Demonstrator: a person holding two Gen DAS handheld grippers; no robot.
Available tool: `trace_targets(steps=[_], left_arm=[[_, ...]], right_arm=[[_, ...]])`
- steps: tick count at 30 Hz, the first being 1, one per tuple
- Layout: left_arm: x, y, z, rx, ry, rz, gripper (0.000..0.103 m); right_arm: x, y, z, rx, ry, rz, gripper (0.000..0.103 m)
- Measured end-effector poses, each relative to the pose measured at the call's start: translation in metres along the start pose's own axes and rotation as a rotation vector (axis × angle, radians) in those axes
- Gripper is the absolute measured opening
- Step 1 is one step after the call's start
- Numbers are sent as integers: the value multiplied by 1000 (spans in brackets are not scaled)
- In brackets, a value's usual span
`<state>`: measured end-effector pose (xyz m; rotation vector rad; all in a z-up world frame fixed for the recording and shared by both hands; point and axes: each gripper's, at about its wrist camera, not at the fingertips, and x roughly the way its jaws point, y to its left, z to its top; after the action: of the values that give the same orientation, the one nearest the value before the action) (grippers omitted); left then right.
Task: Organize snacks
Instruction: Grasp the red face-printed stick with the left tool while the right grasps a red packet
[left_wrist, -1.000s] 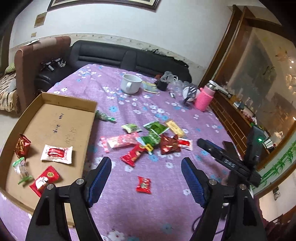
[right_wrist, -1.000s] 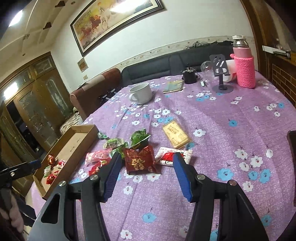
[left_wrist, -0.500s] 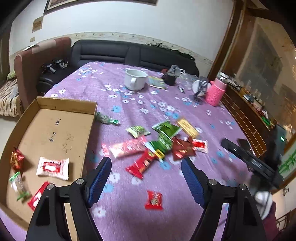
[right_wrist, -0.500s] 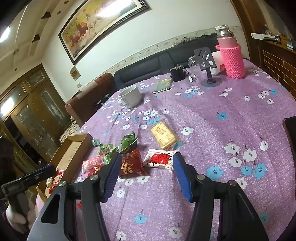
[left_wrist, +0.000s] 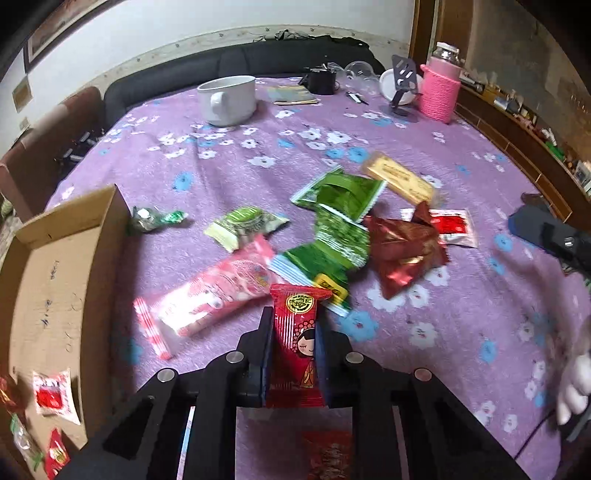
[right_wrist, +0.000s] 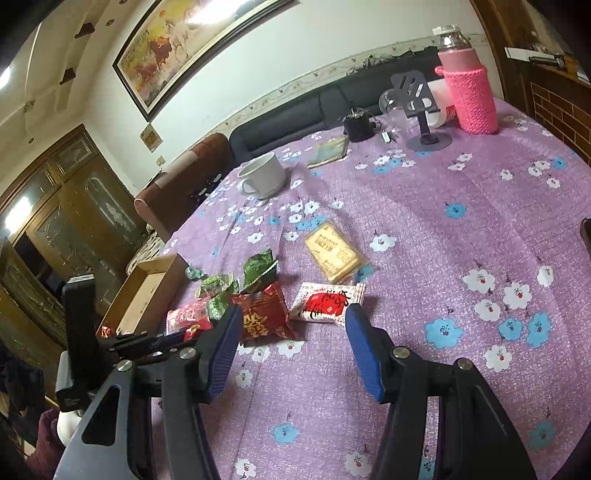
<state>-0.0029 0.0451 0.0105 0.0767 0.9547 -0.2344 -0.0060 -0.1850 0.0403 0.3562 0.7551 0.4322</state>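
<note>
Left fingers (left_wrist: 293, 347) just clamped on red packet (left_wrist: 295, 343); right fingers (right_wrist: 290, 354) half open, empty. Pickup step; next, carry to box (left_wrist: 55, 266) and release.

Your grippers (right_wrist: 291, 343) are black frames with silver screws; the right one's fingers (right_wrist: 364, 350) carry ribbed blue pads. At nine o'clock, your dark red sleeve (right_wrist: 46, 439) shows.
</note>
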Motion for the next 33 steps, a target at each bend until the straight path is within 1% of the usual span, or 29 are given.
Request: trace_targets(steps=[3,5,8,9,12,13,15,17,19,21,22,23,24,26,29,31,33], left_arm=[[-11,2,-6,-18,-27,-28,19],[-21,8,-10,-56,-50,-68,19],[-48,21,-20,-129,-108,-138,19],[-59,25,-24,-146,-128,-147,19],[-83,40,-36,-183,-169,-154,19],[-91,46,-40,-192,-180,-148,19],[-110,63,-51,-209,-204,-109,19],[-119,80,-60,-234,-217,-75,19],[-126,98,-70,-265,-225,-53,19],[-133,116,-83,-299,-230,-21,19],[-135,125,-90,-316,-230,-12,20],[-135,134,-97,-337,-226,-5,20],[-134,142,-103,-358,-223,3,20],[-132,155,-114,-394,-216,14,20],[-130,168,-124,-430,-205,27,20],[-128,174,-128,-449,-200,39,20],[-127,179,-131,-462,-195,49,20]], right_arm=[[6,0,-2,2,26,16,56],[10,2,-5,-12,44,34,56],[15,18,-11,-75,88,94,56],[18,26,-14,-97,109,110,56],[33,63,-30,-190,228,167,57],[38,76,-36,-221,258,173,57],[48,99,-47,-263,296,170,57],[55,115,-54,-282,313,163,57],[60,130,-62,-308,319,138,55],[66,142,-69,-334,330,91,45],[68,144,-71,-342,336,75,37],[71,147,-74,-349,345,56,34],[72,148,-76,-352,351,40,28],[73,146,-77,-345,342,26,20],[68,144,-78,-335,336,29,16],[65,147,-78,-346,326,18,15],[62,151,-75,-344,315,26,15]])
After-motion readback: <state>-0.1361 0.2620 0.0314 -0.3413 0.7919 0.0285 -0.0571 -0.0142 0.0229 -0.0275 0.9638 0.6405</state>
